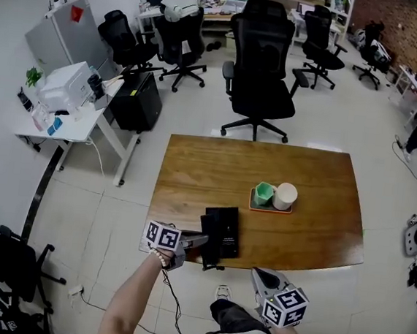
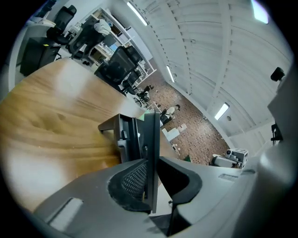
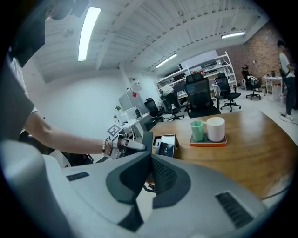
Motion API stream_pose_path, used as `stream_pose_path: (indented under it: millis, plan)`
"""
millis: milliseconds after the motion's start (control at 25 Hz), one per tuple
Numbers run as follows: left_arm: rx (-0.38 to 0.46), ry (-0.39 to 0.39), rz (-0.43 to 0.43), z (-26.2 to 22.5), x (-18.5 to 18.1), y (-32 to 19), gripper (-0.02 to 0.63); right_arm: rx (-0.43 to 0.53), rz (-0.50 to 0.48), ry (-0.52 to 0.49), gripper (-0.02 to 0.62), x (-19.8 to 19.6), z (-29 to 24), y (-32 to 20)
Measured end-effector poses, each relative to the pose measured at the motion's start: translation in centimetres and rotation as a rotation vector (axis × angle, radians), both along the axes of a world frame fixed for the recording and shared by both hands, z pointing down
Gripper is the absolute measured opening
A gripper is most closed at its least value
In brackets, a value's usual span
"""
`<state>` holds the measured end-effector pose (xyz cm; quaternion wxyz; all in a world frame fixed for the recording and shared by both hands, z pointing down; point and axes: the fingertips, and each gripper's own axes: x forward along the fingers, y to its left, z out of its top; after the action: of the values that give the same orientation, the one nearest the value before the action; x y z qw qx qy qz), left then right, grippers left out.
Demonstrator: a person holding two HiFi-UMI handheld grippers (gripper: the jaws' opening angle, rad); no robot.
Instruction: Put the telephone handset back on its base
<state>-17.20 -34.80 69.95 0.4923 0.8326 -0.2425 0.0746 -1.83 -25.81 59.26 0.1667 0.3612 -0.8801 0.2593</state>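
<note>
The black telephone base [image 1: 227,227] lies near the front edge of the wooden table [image 1: 304,238]. The black handset [image 1: 208,254] sits just left of the base, alongside it, and reaches past the table's edge. My left gripper [image 1: 199,240] is shut on the handset from the left. In the left gripper view the handset [image 2: 152,132] stands edge-on between the pads, with the base [image 2: 122,135] behind it. My right gripper [image 1: 257,272] hangs below the front edge, shut and holding nothing. The right gripper view shows the handset [image 3: 146,138] and base [image 3: 166,145] ahead of its jaws.
A green cup [image 1: 264,194] and a white mug [image 1: 286,196] stand on an orange tray [image 1: 270,208] mid-table, right of the base. A black office chair [image 1: 260,72] stands behind the table. A thin cable [image 1: 171,292] hangs below the front edge.
</note>
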Motion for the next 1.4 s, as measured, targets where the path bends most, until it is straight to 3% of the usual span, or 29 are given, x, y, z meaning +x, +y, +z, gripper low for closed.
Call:
stream_pose_path:
  millis: [280,560,840,960,1040,1200,1320,1400]
  plan:
    - [-0.055,0.075,0.098,1.6,0.3,-2.0,0.071,-0.028,0.007,0.01,0.009,0.1,1.5,-1.6]
    - [-0.098,0.129,0.144,2.5,0.5,-2.6,0.071,-0.05,0.004,0.013,0.009,-0.2,2.1,-1.7]
    - [-0.129,0.188,0.114,3.4,0.4,-2.6,0.071,-0.074,0.012,0.021,0.009,0.1,2.7,-1.6]
    - [-0.139,0.143,0.078,4.3,-0.2,-2.9,0.098,-0.078,0.014,0.019,0.009,0.0,2.8,-1.7]
    - [-0.145,0.084,0.056,5.0,-0.7,-3.0,0.193,-0.078,0.011,0.016,0.009,-0.2,2.8,-1.7]
    - [-0.11,0.015,-0.007,5.3,-1.0,-3.2,0.202,-0.076,0.0,0.01,0.009,-0.6,2.9,-1.3]
    - [-0.083,-0.061,-0.086,4.8,-1.9,-2.9,0.201,-0.063,-0.003,-0.002,0.009,-0.8,2.4,-1.1]
    - [-0.061,-0.07,-0.151,3.4,-2.5,-2.1,0.209,-0.053,-0.004,-0.011,0.009,-0.8,1.9,-0.8]
